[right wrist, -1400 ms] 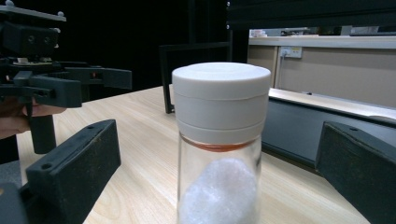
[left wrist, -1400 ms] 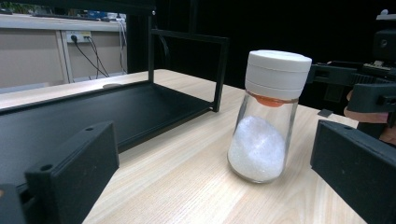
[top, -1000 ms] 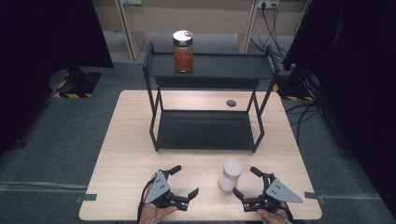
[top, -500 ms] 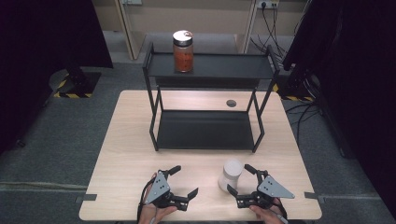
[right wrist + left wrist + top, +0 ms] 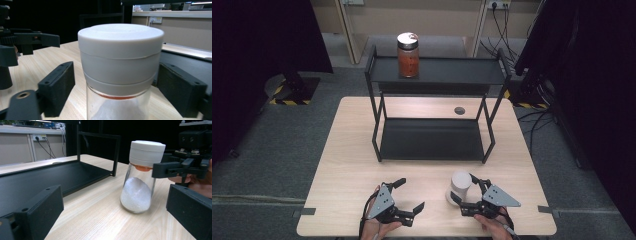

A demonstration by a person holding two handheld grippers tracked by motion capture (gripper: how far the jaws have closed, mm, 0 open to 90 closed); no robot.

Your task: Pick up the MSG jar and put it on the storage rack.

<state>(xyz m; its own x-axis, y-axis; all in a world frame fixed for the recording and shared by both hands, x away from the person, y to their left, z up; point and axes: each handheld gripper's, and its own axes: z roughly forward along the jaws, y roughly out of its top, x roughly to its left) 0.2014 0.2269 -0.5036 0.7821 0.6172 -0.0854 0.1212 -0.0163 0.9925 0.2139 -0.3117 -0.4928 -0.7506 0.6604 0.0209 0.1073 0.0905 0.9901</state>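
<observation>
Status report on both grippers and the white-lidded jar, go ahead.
Right gripper jaws closing around white-lidded jar, pads not yet touching. Left gripper open, idle. Jar upright on table, black rack beyond; nothing in the way.

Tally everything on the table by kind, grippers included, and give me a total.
Jars: 2, the white-lidded jar and the red-filled jar on the rack's top shelf.
Racks: 1, the black two-tier rack.
Grippers: 2, the left gripper and the right gripper.
Total: 5
</observation>
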